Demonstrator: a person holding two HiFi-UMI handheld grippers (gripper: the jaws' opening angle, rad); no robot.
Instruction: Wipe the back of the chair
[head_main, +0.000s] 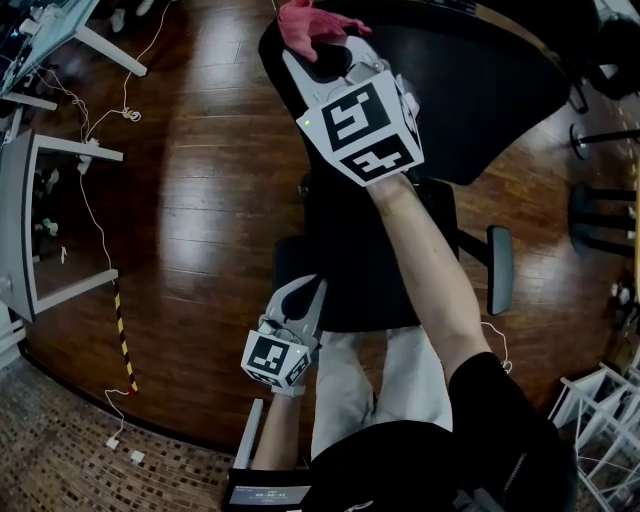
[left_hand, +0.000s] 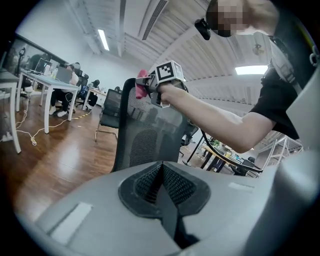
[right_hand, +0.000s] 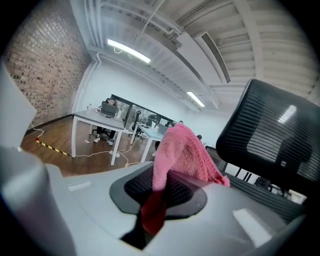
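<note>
A black mesh office chair stands before me, its back (head_main: 460, 90) at the top of the head view and its seat (head_main: 350, 270) below. My right gripper (head_main: 328, 50) is raised at the back's upper left corner, shut on a pink cloth (head_main: 310, 25). The right gripper view shows the cloth (right_hand: 182, 150) pinched in the right gripper (right_hand: 160, 190), with the chair back (right_hand: 275, 130) just to the right. My left gripper (head_main: 303, 295) hangs low by the seat's left edge, shut and empty. From the left gripper (left_hand: 162, 172) I see the chair back (left_hand: 145, 135) and the cloth (left_hand: 141, 85) at its top.
White desks (head_main: 60, 150) stand at the left with cables (head_main: 95, 210) and a yellow-black strip (head_main: 122, 330) on the wooden floor. An armrest (head_main: 500, 265) sticks out on the right. Another chair's base (head_main: 600, 210) and a white rack (head_main: 600, 420) are at the right.
</note>
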